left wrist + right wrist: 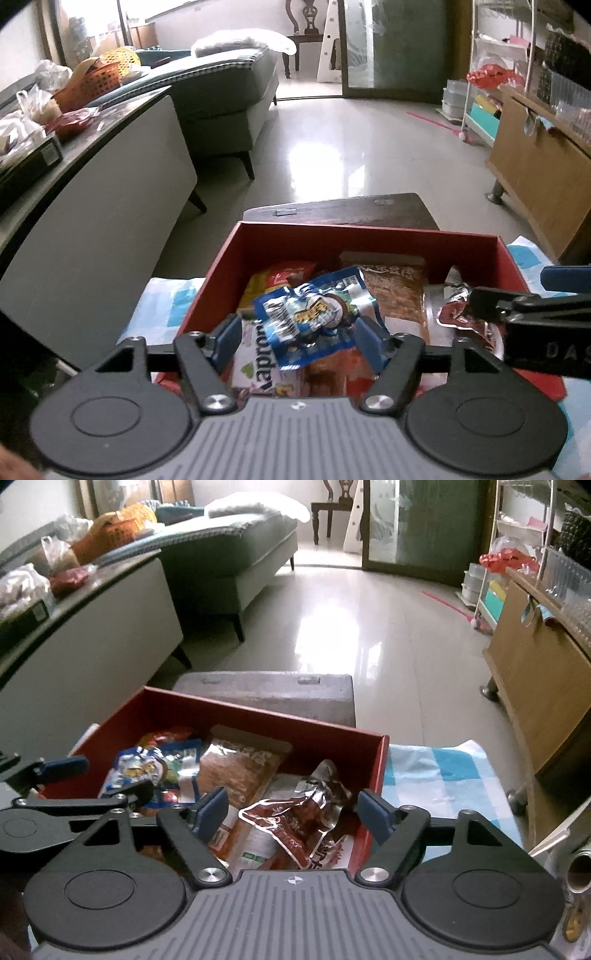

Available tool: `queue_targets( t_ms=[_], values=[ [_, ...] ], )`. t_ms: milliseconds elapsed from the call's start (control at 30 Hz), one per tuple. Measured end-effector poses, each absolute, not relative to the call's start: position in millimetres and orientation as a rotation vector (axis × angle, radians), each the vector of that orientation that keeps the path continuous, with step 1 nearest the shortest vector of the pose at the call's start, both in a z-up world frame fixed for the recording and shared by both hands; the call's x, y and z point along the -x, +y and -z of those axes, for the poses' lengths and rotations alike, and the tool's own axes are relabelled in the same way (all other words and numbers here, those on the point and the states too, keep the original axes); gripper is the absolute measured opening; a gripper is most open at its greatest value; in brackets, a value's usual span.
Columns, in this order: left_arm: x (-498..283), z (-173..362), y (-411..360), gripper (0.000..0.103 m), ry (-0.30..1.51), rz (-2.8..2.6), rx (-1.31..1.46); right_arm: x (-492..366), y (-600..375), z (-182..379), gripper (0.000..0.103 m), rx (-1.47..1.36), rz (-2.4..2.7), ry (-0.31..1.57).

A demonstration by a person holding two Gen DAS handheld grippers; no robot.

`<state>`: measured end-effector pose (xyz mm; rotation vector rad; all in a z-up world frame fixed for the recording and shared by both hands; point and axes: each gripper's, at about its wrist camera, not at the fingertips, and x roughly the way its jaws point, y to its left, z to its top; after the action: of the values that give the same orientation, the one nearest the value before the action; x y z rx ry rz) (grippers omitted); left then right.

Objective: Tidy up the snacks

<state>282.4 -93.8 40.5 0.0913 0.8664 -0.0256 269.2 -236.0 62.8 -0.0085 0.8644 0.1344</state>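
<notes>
Both grippers are hanging over the red box [280, 236], which is sitting on a surface with a blue and white cloth [443, 771]. The box is already holding many snacks.

The left gripper [301, 338] is spread wide, holding nothing. A blue pack [314, 314] is lying between its fingers, on top of the pile. I cannot tell if the fingers are touching it.

The right gripper [295, 810] is spread wide too, and gripping nothing. A crinkly brown pack [299, 819] is lying under it, near the box's right wall.

I think the packs are being dropped in, or tidied, right now.

To do this well, each gripper should be staying low over the box, so packs are not bouncing out. The grippers are close side by side, so they should be moving one at a time. The shiny packs are looking slippery and puffy. Pinching an edge gently is better than squeezing the middle.
</notes>
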Motion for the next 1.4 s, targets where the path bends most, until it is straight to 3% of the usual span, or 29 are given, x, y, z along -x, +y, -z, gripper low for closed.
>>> queue_targets(
  t_ms=[100, 567, 700, 1400],
  values=[
    [-272, -49, -83, 0.067, 0.867, 0.023, -0.069, -261, -237, -73, 0.084, 0.003, -0.136, 0.854],
    [-203, -62, -56, 0.069, 0.895, 0.053, -0.009, -182, -237, -81, 0.088, -0.039, -0.109, 0.872],
    [-186, -61, -56, 0.07, 0.908, 0.063, -0.013, -161, -234, -81, 0.094, -0.059, -0.113, 0.874],
    [-118, -64, -48, 0.076, 0.918, 0.096, 0.002, -91, -217, -79, 0.097, -0.073, -0.143, 0.881]
  ],
)
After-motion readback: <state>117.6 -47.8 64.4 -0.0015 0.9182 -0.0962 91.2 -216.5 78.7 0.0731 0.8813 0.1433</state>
